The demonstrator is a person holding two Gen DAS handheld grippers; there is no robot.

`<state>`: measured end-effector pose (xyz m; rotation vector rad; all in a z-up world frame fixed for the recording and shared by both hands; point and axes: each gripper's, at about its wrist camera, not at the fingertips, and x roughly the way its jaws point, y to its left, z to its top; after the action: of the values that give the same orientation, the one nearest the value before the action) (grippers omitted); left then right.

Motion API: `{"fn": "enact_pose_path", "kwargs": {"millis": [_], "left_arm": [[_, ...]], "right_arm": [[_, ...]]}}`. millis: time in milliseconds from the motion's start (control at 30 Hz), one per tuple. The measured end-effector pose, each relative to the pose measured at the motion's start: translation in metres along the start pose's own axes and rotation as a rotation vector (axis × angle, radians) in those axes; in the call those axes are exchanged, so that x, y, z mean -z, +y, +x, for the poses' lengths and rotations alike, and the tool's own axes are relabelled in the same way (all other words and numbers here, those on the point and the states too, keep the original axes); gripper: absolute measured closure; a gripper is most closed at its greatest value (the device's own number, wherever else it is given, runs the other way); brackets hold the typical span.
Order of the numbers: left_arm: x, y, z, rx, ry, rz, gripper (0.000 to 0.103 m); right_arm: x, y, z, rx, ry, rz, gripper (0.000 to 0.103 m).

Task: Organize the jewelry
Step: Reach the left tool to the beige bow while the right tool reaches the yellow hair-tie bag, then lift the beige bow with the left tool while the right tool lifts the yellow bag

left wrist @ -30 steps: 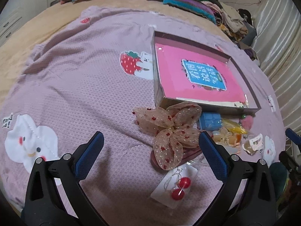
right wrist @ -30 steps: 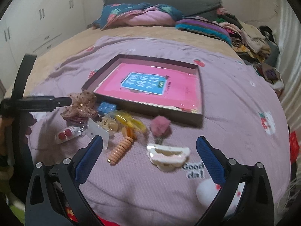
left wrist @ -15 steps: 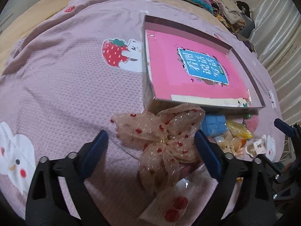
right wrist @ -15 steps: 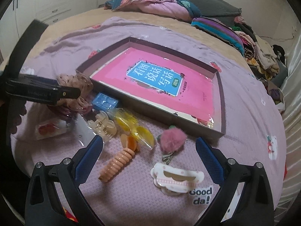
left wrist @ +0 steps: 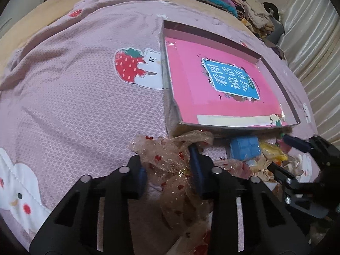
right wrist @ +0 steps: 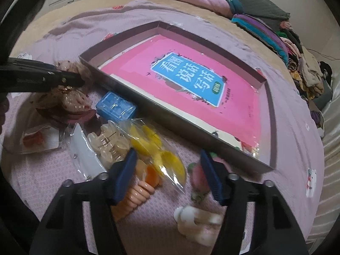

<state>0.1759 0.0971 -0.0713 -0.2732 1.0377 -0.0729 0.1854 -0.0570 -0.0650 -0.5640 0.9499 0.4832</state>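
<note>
Left claw (left wrist: pixel 170 165), just closing, is clamped on sheer beige bow (left wrist: pixel 170 157) with red dots; right claw (right wrist: pixel 167 176), also closing, stands apart over yellow packet (right wrist: pixel 157 146).

Sheer beige bow (left wrist: pixel 170 159) with red dots lies crumpled beside the box's (left wrist: pixel 167 97) near corner — yellow clips (right wrist: pixel 157 148), coil tie (right wrist: pixel 136 195), pompom (right wrist: pixel 198 176) scattered alongside

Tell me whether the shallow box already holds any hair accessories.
None yet. The box holds only a pink book; the mesh bow, blue case and clips lie outside on the blanket.
</note>
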Motion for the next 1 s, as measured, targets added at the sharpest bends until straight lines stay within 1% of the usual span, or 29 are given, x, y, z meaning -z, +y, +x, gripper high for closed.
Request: {"fn": "enact_pose_path", "kwargs": {"millis": [33,67,133,267,400,600,833,1000], "left_arm": [[0.001,0.002,-0.002,-0.002,-0.002,-0.004,0.081],[0.002,0.003,-0.004,-0.006,-0.004,-0.007,0.081],[0.004,0.007,-0.008,-0.016,-0.010,-0.012,0.082],[0.007,0.013,-0.021,-0.043,-0.030,-0.021,0.082],[0.008,0.015,-0.033,-0.054,-0.049,-0.025,0.082],[0.003,0.005,-0.051,-0.059,-0.088,-0.011,0.083],[-0.013,-0.020,-0.071,-0.044,-0.140,0.021,0.083],[-0.028,-0.038,-0.078,-0.027,-0.168,0.041,0.083]], "right_arm": [[-0.001,0.001,0.002,-0.009,0.005,-0.003,0.058],[-0.002,0.002,0.005,-0.021,0.006,-0.003,0.062],[-0.001,0.003,0.007,-0.013,-0.003,-0.002,0.066],[0.004,-0.008,0.000,-0.058,-0.028,0.059,0.069],[0.015,-0.025,-0.012,-0.082,-0.049,0.136,0.071],[0.033,-0.051,-0.040,-0.134,-0.109,0.251,0.072],[0.043,-0.071,-0.071,-0.169,-0.172,0.321,0.072],[0.048,-0.090,-0.090,-0.164,-0.214,0.365,0.072]]}}
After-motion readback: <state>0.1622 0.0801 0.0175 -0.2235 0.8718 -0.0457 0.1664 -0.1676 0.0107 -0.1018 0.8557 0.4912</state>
